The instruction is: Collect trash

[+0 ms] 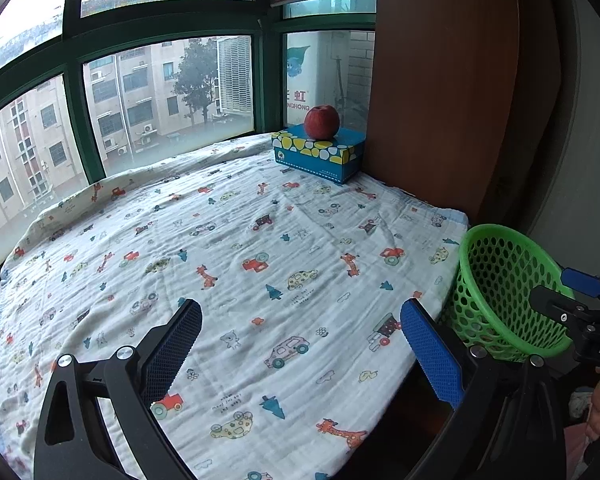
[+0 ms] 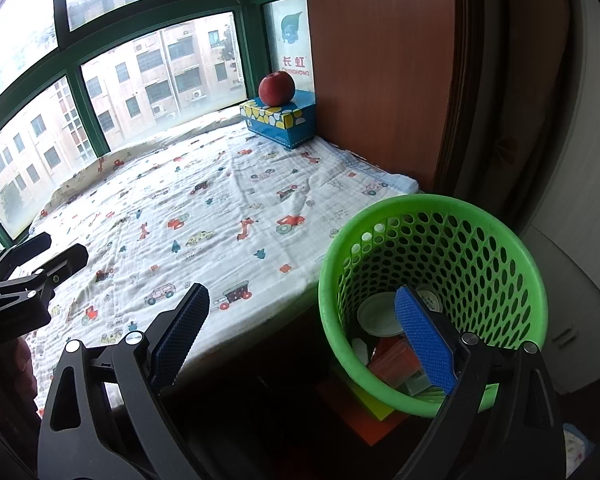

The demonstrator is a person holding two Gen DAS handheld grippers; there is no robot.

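A green perforated basket [image 2: 439,240] stands on the floor by the right front corner of the window seat; it also shows in the left wrist view [image 1: 499,280]. Inside lie a white round lid [image 2: 375,314], an orange packet [image 2: 391,360] and other scraps. My right gripper [image 2: 300,304] is open and empty, its right finger over the basket's mouth and its left finger over the seat's front edge. My left gripper [image 1: 300,316] is open and empty above the patterned blanket [image 1: 240,248]; it appears at the left in the right wrist view [image 2: 36,256].
A red apple [image 1: 321,122] sits on a blue tissue box [image 1: 319,154] at the far right corner by the window. A brown wooden cabinet side [image 1: 439,80] rises to the right. Green window frames bound the seat at the back and left.
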